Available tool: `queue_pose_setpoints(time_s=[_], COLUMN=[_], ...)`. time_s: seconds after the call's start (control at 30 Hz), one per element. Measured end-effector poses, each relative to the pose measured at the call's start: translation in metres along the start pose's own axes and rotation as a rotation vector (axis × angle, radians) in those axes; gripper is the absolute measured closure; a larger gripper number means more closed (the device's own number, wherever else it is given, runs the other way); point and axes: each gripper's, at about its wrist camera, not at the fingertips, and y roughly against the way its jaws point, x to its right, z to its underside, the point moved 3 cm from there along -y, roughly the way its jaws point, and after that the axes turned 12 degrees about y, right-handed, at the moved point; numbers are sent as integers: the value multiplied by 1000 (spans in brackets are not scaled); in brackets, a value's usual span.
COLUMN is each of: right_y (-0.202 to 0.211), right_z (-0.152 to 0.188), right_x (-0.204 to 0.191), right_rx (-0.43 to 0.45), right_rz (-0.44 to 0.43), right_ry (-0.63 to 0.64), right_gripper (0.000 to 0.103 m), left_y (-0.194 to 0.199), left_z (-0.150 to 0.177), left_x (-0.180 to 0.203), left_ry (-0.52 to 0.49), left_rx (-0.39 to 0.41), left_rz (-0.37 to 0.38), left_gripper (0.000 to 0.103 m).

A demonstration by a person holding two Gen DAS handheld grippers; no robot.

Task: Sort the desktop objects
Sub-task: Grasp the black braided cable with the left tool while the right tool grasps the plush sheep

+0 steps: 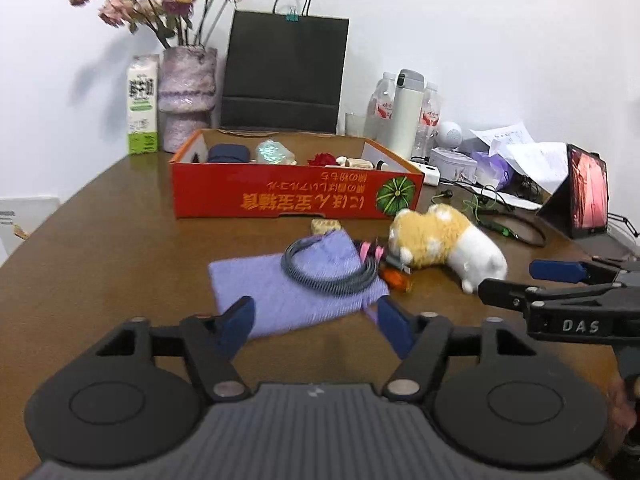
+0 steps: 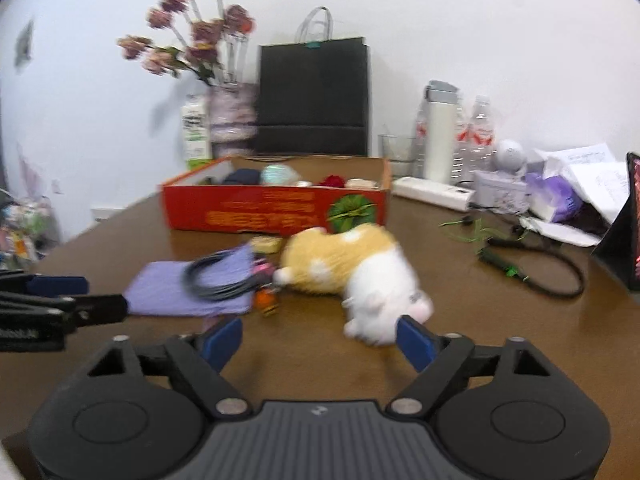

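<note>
A red cardboard box stands mid-table with several small items inside. In front of it lie a purple cloth, a coiled grey cable, a small orange toy and a yellow-and-white plush animal. My left gripper is open, its fingers at the near edge of the cloth. My right gripper is open, just in front of the plush's white end; it also shows in the left wrist view.
At the back stand a black paper bag, a vase of dried flowers, a milk carton, bottles and a white flask. On the right are papers, a tablet, green earphones and a black cord.
</note>
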Motion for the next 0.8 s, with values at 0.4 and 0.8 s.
queue_pose_setpoints(time_s=[0.4,0.8], right_y=[-84,-84], right_z=[-12,-6], right_x=[36,42], right_rx=[-118,-98], right_rz=[25,19], right_ry=[-30,-140], right_gripper=[32,54], left_y=[-117,-77], left_z=[-39,-67], left_x=[-10,4], left_ry=[-15,-17], left_rx=[-168,38], left_rz=[-69,-16], left_gripper=[54,92])
